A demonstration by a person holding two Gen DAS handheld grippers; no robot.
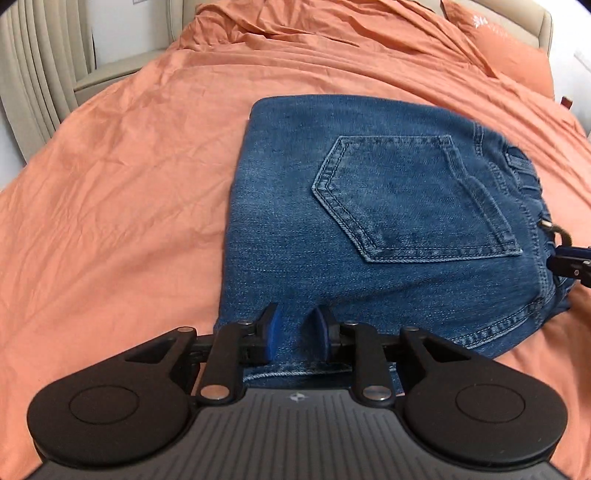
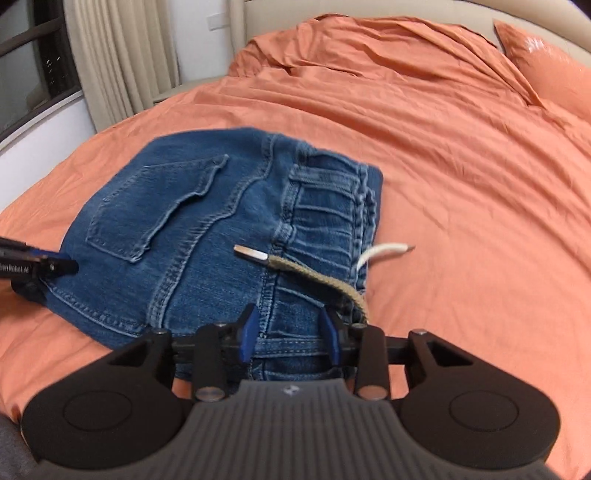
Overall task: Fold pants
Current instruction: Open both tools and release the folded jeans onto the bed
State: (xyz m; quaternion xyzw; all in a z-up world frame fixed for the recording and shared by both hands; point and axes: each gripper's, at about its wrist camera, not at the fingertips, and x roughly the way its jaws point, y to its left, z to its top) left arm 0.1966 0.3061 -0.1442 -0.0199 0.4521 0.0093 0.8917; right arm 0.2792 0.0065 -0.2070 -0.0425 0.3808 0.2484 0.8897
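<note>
Blue jeans (image 1: 369, 221) lie folded into a compact rectangle on the orange bed sheet (image 1: 110, 184), back pocket up. My left gripper (image 1: 297, 332) hovers over the near edge of the fold, its blue pads apart with nothing pinched between them. In the right wrist view the same jeans (image 2: 207, 236) show their gathered waistband, and a tan drawstring (image 2: 314, 273) with a metal tip lies across it beside a white cord (image 2: 384, 251). My right gripper (image 2: 290, 332) stands open over the waistband end. The left gripper's tip (image 2: 55, 266) sits at the jeans' left corner.
The wrinkled orange sheet (image 2: 461, 184) covers the whole bed around the jeans. An orange pillow (image 1: 517, 55) lies at the far right by a beige headboard (image 2: 369, 7). Beige curtains (image 2: 122, 55) and a window (image 2: 33, 66) stand past the bed's left side.
</note>
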